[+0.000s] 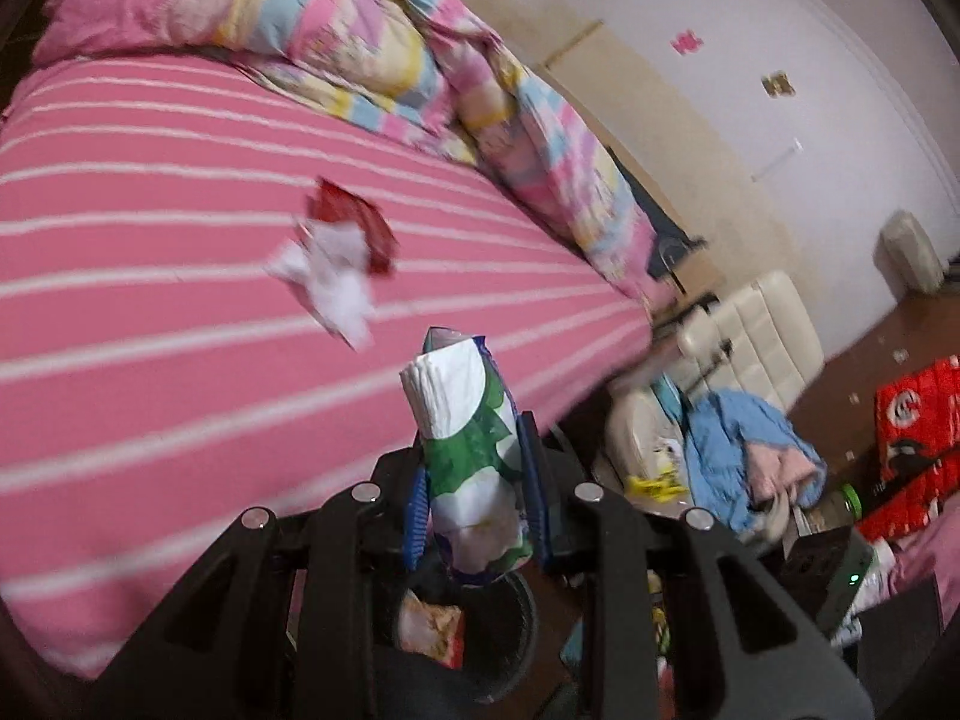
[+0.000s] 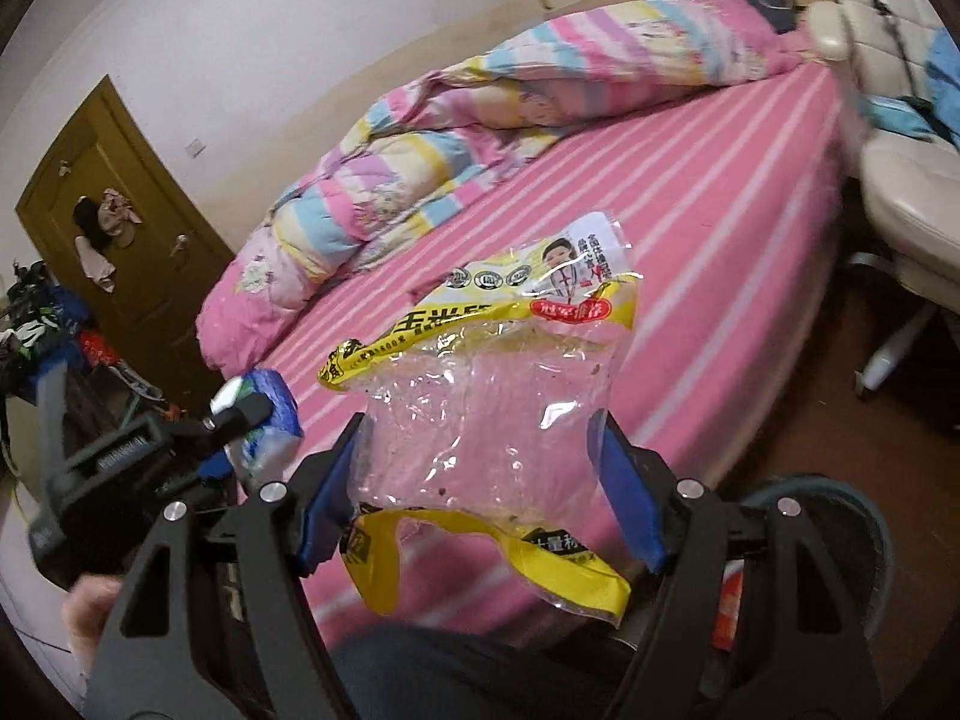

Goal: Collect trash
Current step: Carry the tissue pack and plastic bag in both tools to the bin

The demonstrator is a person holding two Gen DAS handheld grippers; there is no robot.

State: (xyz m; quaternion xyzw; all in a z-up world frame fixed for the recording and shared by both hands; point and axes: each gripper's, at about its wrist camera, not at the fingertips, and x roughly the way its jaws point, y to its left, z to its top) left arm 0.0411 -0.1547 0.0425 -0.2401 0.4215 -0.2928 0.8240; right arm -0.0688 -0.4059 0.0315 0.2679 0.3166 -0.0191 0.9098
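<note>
My left gripper (image 1: 474, 456) is shut on a soft tissue pack (image 1: 468, 420) with a green and white wrapper, held upright between the blue pads (image 1: 534, 468). Right below it stands a dark trash bin (image 1: 510, 612) with a snack wrapper (image 1: 432, 630) inside. A crumpled white tissue (image 1: 336, 282) and a red wrapper (image 1: 360, 222) lie together on the pink striped bed (image 1: 150, 300). My right gripper (image 2: 480, 438) is shut on a clear plastic bag with yellow bands (image 2: 480, 408), over the bed's edge. The tissue pack (image 2: 273, 420) shows to its left. The bin's rim (image 2: 840, 498) is at lower right.
A rolled pastel quilt (image 2: 450, 138) lies along the bed's far side. A cream chair (image 1: 756, 324) piled with blue clothes (image 1: 732, 438) stands by the bed's foot, with red cartons (image 1: 918, 420) on the brown floor. A brown door (image 2: 120, 228) is at the left.
</note>
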